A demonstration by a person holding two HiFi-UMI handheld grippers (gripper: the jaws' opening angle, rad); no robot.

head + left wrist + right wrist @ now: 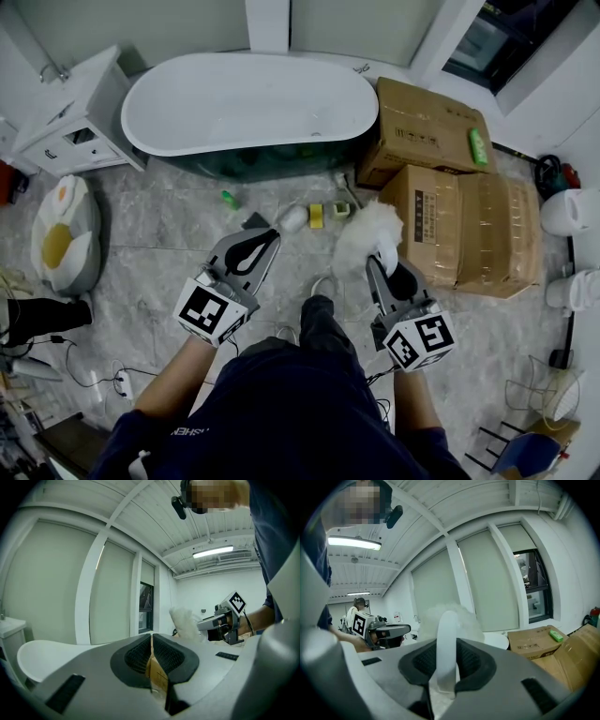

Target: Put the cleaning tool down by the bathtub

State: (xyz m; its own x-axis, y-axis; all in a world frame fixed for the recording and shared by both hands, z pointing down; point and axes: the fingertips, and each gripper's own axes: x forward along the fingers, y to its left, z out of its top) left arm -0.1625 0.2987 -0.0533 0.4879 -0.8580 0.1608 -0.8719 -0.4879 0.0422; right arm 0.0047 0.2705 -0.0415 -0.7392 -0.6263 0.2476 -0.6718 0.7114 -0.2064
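My right gripper (379, 265) is shut on the white handle (446, 634) of the cleaning tool. The tool's fluffy white head (367, 232) sticks out past the fingertips, above the marble floor. It also shows as a white puff (457, 617) in the right gripper view. The white bathtub (248, 103) stands further ahead, beyond the tool, and its rim (499, 641) shows behind the puff. My left gripper (262, 240) hovers to the left of the right one at about the same height. Its pads (140, 656) are pressed together with nothing between them.
Cardboard boxes (424, 127) (473, 225) stand right of the tub, a green bottle (479, 147) on one. Small bottles and a yellow item (317, 216) lie on the floor before the tub. A white cabinet (70, 117) and a cushion (61, 234) are left; cables trail near my feet.
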